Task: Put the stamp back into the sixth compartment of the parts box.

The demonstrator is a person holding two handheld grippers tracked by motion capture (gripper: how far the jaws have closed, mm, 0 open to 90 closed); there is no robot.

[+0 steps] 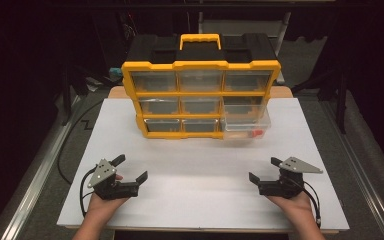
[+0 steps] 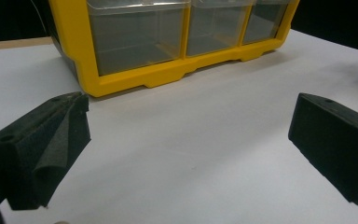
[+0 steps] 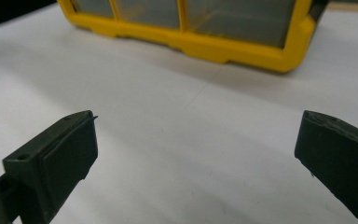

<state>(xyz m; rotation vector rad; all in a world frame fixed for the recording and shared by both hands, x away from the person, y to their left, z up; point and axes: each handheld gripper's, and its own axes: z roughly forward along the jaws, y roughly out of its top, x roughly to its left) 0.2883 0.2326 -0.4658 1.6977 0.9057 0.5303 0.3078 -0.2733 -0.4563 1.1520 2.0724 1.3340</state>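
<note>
So the yellow-and-black plastic organizer (image 1: pixel 200 92) has 9 clear drawers, bottom-right clear drawer (image 1: pixel 245 126) pulled out. Left gripper (image 1: pixel 131 169) and right gripper (image 1: pixel 263 170) both gape wide, holding nothing.

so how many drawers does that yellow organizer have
9, in three rows of three on the organizer front. Eight sit pushed in; the bottom right drawer is pulled out, with something orange inside.
</note>
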